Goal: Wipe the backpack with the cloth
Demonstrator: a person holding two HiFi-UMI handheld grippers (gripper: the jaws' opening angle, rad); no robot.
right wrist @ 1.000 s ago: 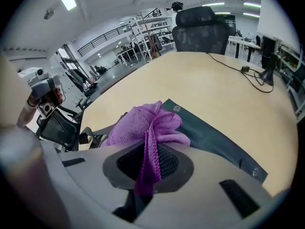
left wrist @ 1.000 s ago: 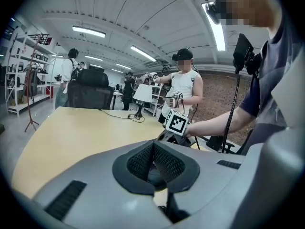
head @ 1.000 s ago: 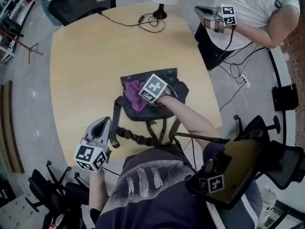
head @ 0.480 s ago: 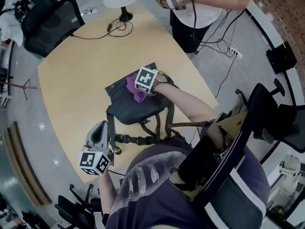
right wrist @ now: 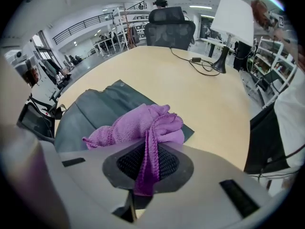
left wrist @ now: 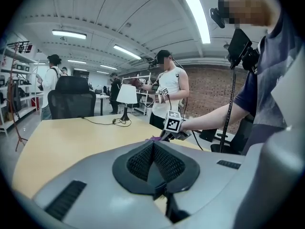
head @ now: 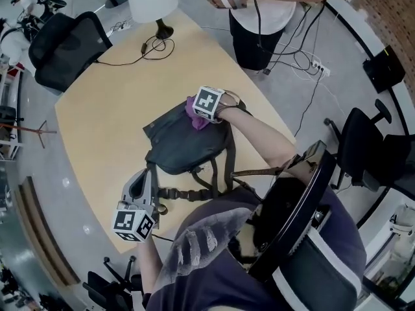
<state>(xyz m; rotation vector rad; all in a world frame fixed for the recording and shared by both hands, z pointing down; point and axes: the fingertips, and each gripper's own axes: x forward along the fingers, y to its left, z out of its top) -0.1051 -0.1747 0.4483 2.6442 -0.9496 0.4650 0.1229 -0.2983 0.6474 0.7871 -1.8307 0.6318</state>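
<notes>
A big light wooden table point(head: 97, 128) fills the middle. A white lamp point(head: 151, 0) stands at its top edge. A black chair point(head: 65, 41) sits at the upper left. The floor point(head: 32, 154) is grey. A brick wall point(head: 389, 5) shows at the upper right. Long lights point(left wrist: 200, 18) glow on the ceiling.
</notes>
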